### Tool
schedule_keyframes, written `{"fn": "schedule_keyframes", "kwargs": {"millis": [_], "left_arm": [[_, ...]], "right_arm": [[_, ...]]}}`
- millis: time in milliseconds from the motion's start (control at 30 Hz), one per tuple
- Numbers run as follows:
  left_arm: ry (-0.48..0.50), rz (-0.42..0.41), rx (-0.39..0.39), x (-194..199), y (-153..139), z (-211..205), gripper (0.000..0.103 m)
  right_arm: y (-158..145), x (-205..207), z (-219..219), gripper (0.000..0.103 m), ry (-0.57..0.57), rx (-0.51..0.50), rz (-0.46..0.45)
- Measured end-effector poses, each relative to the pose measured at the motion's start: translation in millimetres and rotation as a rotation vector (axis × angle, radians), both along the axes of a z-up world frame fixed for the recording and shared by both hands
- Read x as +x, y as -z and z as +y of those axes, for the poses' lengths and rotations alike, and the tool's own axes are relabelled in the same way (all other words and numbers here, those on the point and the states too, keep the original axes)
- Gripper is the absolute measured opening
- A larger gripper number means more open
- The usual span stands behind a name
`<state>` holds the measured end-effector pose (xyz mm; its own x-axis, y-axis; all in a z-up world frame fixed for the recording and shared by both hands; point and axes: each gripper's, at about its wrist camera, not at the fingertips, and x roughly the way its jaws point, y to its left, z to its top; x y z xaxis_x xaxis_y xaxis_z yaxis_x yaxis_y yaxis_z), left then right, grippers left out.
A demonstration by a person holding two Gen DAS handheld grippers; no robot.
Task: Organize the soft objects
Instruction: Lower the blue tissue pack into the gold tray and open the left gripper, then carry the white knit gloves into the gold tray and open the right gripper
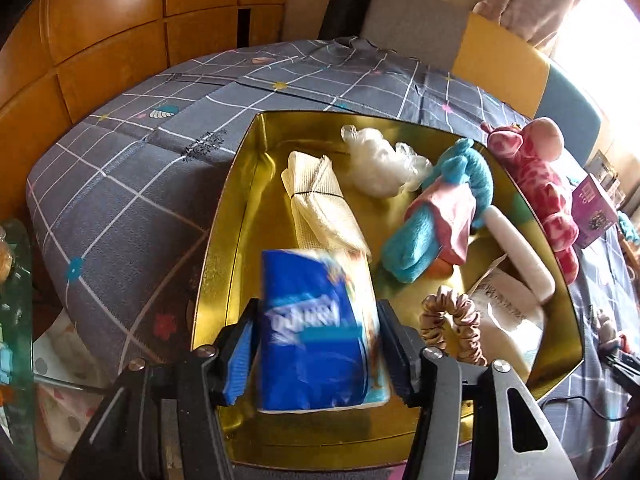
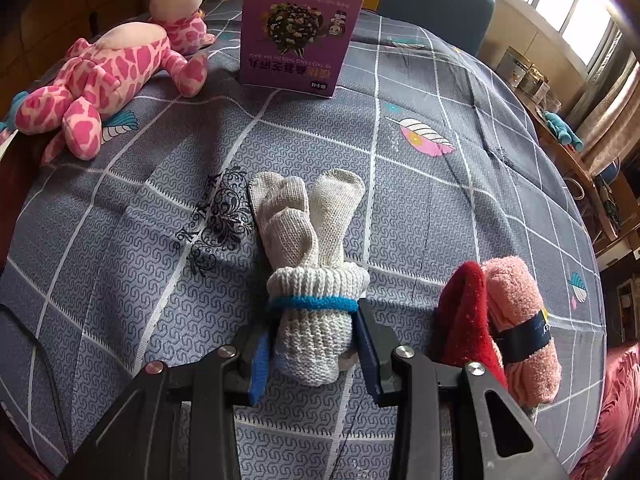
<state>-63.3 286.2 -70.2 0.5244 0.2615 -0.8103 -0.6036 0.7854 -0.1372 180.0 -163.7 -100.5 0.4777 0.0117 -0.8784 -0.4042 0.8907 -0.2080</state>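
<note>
In the left wrist view my left gripper (image 1: 318, 344) is shut on a blue tissue pack (image 1: 316, 328), held over the near end of a gold tin tray (image 1: 224, 240). In the tray lie a cream mesh cloth bundle (image 1: 320, 204), a white plastic bag (image 1: 380, 164), a blue-and-pink plush toy (image 1: 440, 208), a white roll (image 1: 520, 252) and a beige scrunchie (image 1: 452, 324). In the right wrist view my right gripper (image 2: 314, 356) is around the cuff end of a rolled white knit glove bundle (image 2: 312, 248) with a blue band, lying on the tablecloth; the jaws touch its sides.
A pink spotted plush giraffe (image 2: 108, 76) lies at the far left, beside the tray (image 1: 536, 184). A purple box (image 2: 296, 36) stands at the back. A red and pink sock roll (image 2: 504, 320) lies right of my right gripper. The grey checked tablecloth (image 2: 440, 208) covers the table.
</note>
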Motion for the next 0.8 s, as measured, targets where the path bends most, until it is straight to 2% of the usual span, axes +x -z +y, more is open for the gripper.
{"fn": "schedule_keyframes", "kwargs": {"millis": [67, 267, 467, 800], "left_arm": [[-0.005, 0.005, 0.019, 0, 1, 0, 0.07], [-0.004, -0.001, 0.073, -2, -2, -5, 0.07], [0.0, -0.056, 0.119, -4, -25, -18, 0.07], [0.081, -0.156, 0.174, -6, -64, -50, 0.071]], "right_arm": [[0, 0, 0, 0.037, 0.001, -0.001, -0.001], [1, -1, -1, 0.037, 0.001, -0.001, -0.001], [1, -2, -1, 0.037, 0.001, -0.013, -0.009], [0, -4, 0, 0.036, 0.019, -0.02, -0.015]]}}
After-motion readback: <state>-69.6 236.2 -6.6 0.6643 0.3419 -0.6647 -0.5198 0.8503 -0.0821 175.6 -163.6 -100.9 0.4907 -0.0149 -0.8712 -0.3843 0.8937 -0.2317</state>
